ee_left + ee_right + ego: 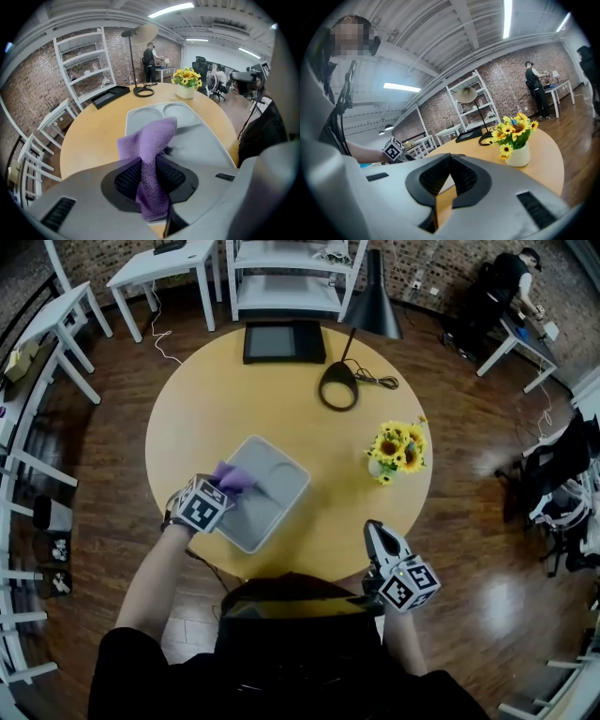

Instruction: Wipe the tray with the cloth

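A grey compartment tray lies on the round wooden table, near its front left. My left gripper is shut on a purple cloth at the tray's near-left corner. In the left gripper view the cloth is pinched between the jaws and drapes forward over the tray. My right gripper is shut and holds nothing; it hovers at the table's front right edge, apart from the tray. In the right gripper view its jaws meet with nothing between them.
A vase of yellow flowers stands right of the tray. A black desk lamp and a dark tablet sit at the table's far side. White shelving and desks ring the room. A person works at a far desk.
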Demonstrator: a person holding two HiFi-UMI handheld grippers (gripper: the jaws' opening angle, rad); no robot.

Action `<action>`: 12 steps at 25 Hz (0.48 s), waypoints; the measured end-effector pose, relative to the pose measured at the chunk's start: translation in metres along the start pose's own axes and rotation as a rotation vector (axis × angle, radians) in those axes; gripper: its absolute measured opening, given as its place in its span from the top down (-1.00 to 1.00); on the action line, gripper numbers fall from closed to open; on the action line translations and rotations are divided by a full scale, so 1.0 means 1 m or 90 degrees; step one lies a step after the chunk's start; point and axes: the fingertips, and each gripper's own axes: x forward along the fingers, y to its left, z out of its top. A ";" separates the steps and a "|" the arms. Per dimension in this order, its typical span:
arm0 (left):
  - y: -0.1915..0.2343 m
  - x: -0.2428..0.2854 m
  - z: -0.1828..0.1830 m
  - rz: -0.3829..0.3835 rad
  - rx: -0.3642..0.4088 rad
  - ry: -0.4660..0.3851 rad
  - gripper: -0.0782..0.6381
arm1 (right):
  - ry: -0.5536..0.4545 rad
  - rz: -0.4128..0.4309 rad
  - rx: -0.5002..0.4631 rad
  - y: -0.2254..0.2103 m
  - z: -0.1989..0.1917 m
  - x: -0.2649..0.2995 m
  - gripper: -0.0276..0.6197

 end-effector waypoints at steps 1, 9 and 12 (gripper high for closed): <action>0.005 0.001 -0.001 0.002 -0.006 -0.002 0.57 | 0.001 0.000 -0.001 0.000 0.000 0.000 0.91; 0.021 -0.001 0.003 0.015 -0.042 -0.031 0.57 | 0.007 -0.007 -0.001 0.002 -0.003 -0.002 0.91; 0.022 -0.014 0.014 0.002 -0.100 -0.080 0.57 | 0.007 -0.008 0.000 0.000 -0.003 -0.008 0.91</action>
